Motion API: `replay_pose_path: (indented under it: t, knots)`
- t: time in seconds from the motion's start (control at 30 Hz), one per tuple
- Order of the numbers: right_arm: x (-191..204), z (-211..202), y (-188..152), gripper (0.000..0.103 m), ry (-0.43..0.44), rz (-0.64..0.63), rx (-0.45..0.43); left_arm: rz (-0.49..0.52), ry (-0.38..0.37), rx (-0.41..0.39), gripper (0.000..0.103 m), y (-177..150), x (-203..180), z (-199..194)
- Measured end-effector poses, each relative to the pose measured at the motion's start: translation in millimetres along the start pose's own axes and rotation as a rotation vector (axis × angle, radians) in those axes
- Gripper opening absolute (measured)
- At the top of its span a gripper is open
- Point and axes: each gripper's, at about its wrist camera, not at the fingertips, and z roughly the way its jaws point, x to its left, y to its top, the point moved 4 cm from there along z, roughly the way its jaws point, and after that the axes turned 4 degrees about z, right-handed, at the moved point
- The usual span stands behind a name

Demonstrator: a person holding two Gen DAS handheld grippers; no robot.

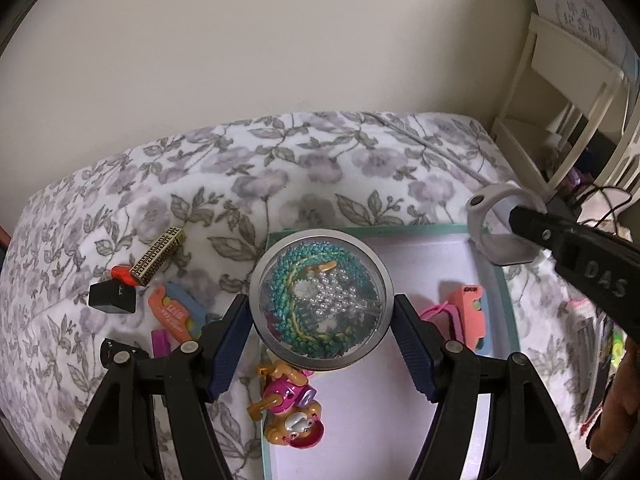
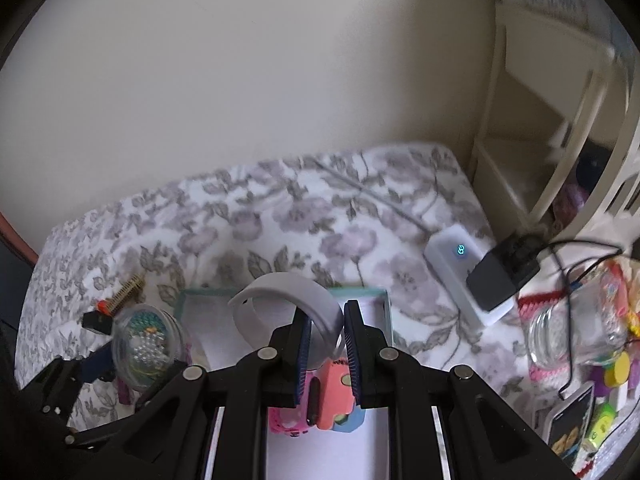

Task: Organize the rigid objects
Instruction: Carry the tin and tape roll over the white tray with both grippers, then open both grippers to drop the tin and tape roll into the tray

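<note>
My left gripper (image 1: 322,326) is shut on a round clear jar of beads (image 1: 320,298) and holds it over the left rim of a shallow teal-edged box (image 1: 505,300). The jar also shows in the right wrist view (image 2: 146,346). My right gripper (image 2: 325,326) is shut on a grey watch band (image 2: 288,300) and holds it above the box (image 2: 386,300); the band also shows in the left wrist view (image 1: 494,226). In the box lie a pink and orange eraser toy (image 1: 468,312) and a pink dog figure (image 1: 290,408).
On the floral bedspread left of the box lie a gold patterned case (image 1: 158,256), a black block (image 1: 112,296), an orange eraser (image 1: 172,312) and a purple piece (image 1: 160,342). A white charger with a black plug (image 2: 468,276), a glass jar (image 2: 568,332) and small clutter sit at the right.
</note>
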Motion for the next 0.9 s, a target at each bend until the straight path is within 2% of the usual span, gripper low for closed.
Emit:
replay_pose_path:
  t: [0.13, 0.23, 0.9]
  knots:
    - [-7, 30, -12, 0.018, -0.033, 0.012, 0.09, 0.009, -0.006, 0.01, 0.072, -2, -3, 9]
    - [-8, 41, -18, 0.018, -0.039, 0.006, 0.119, 0.03, -0.007, 0.004, 0.072, -3, -6, 13]
    - [-8, 64, -28, 0.02, -0.05, 0.011, 0.175, 0.056, -0.001, 0.063, 0.072, -14, -12, 38]
